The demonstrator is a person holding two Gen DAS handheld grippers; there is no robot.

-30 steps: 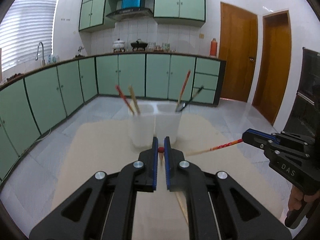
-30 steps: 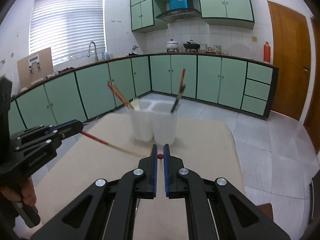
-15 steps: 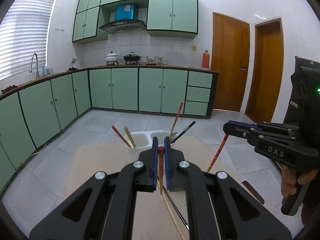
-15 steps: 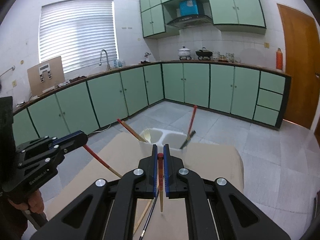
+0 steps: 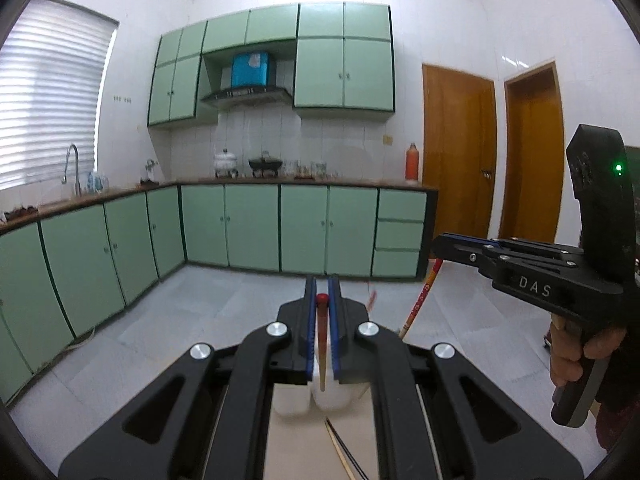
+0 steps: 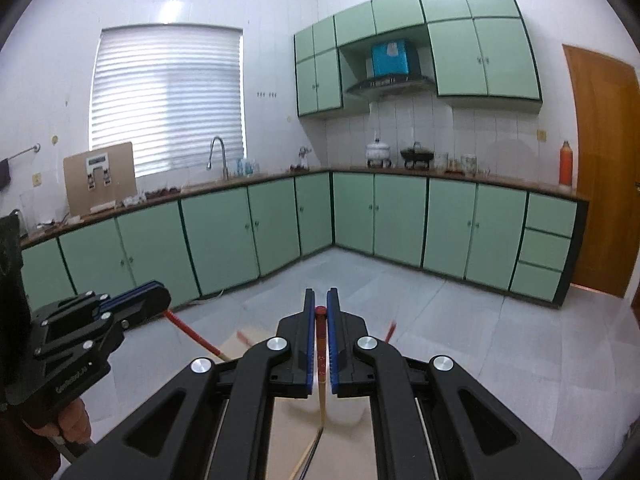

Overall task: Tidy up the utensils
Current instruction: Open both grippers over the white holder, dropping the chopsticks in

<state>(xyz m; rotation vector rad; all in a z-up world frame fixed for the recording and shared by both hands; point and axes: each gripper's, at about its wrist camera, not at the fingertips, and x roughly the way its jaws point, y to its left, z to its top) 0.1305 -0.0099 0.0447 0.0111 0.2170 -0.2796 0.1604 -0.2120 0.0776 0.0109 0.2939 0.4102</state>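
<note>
Red-tipped chopsticks raised since earlier frame (both grippers clamped), holder now beneath.

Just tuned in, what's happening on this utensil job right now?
A person holds a pair of tongs in each hand. The left tongs are shut on a red-tipped chopstick, and the right tongs are shut on another chopstick, both held up over the white utensil holder. More chopsticks lie on the table, not yet sorted.

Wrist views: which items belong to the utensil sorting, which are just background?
Job:
- chopstick in left hand-held gripper
- chopstick in right hand-held gripper
- white holder
- loose chopsticks

Background:
- pots
- red flask
- faucet
</note>
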